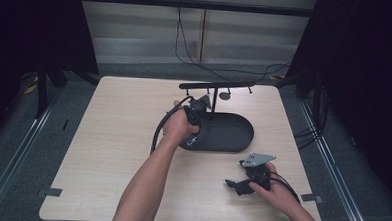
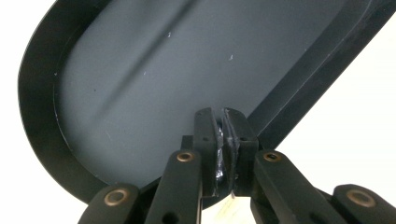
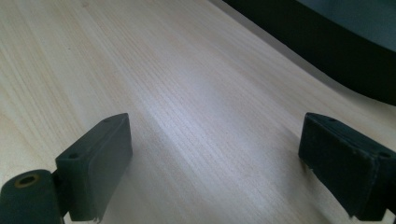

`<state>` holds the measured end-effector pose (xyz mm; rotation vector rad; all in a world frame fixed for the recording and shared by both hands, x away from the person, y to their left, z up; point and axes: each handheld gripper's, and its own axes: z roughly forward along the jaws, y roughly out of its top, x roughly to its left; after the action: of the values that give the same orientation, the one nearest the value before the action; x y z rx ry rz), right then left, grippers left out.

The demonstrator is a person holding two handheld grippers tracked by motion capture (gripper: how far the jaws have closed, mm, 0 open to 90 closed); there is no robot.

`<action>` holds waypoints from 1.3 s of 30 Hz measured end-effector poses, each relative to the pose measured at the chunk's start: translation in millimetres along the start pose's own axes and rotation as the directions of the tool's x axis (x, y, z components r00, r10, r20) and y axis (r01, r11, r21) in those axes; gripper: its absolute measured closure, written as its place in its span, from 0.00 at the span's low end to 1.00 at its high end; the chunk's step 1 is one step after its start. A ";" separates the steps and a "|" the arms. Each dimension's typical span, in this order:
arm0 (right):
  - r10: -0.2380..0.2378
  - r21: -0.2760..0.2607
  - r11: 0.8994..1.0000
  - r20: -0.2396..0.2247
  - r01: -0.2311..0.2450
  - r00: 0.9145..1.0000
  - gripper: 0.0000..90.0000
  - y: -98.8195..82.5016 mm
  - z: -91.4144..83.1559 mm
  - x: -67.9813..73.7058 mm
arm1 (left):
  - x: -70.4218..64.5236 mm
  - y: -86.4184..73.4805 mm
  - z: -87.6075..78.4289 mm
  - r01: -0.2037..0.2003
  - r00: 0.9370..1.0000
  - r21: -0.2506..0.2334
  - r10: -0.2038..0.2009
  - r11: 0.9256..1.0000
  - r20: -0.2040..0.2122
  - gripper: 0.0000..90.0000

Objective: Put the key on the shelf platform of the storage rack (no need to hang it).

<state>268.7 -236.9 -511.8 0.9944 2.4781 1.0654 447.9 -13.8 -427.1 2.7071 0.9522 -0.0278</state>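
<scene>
Black left claw (image 2: pixel 223 140) pinched closed over the dark tray (image 2: pixel 140 84); right claw (image 3: pixel 224 154) gapes wide above the table (image 3: pixel 187 93).

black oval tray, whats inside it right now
The black oval tray has a bare dark floor. The left gripper hangs over it, jaws shut with nothing between; the patch under the jaws is covered.

Dark grey oval metal tray (image 1: pixel 233 134) with a raised black rim: lies flat on the light wooden desk (image 1: pixel 112 152), right of centre, long axis across the desk. A thin black post rises from its rear part and carries a black crossbar (image 1: pixel 217 85) with small hooks above the tray. In the left gripper view the tray floor is bare, with a shallow crease running along it.
</scene>
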 end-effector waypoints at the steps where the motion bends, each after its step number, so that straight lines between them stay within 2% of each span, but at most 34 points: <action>1: 0.000 0.000 1.000 0.000 0.000 1.000 0.10 0.0 0.0 0.0 | 0.0 0.0 0.0 0.000 1.000 0.000 0.000 1.000 0.000 0.93; 12: 0.000 0.000 1.000 0.000 0.000 1.000 0.10 0.0 0.0 0.0 | -1.1 -4.2 -7.9 0.012 1.000 -0.028 -0.011 1.000 0.012 0.88; 19: 0.000 0.000 1.000 0.000 0.000 1.000 0.10 0.0 0.0 0.0 | 0.8 -9.5 -10.4 0.037 0.999 -0.036 -0.036 0.999 0.028 0.84; 28: 0.000 0.000 1.000 0.000 0.000 1.000 0.10 0.0 0.0 0.0 | 1.0 -13.9 -18.3 0.036 0.999 -0.059 -0.034 0.998 0.030 0.75; 31: 0.000 0.000 1.000 0.000 0.000 1.000 0.10 0.0 0.0 0.0 | 0.3 -15.3 -20.1 0.037 0.999 -0.067 -0.034 0.997 0.033 0.69; 34: 0.000 0.000 1.000 0.000 0.000 1.000 0.10 0.0 0.0 0.0 | -0.3 -16.9 -22.2 0.016 0.999 -0.061 -0.014 0.998 0.038 0.64; 39: 0.000 0.000 1.000 0.000 0.000 1.000 0.10 0.0 0.0 0.0 | -1.7 -18.9 -24.8 0.015 0.999 -0.067 -0.012 0.998 0.043 0.59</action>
<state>268.7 -236.9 -511.8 0.9946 2.4783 1.0654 433.1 5.7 -407.7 2.6282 0.9420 -0.0542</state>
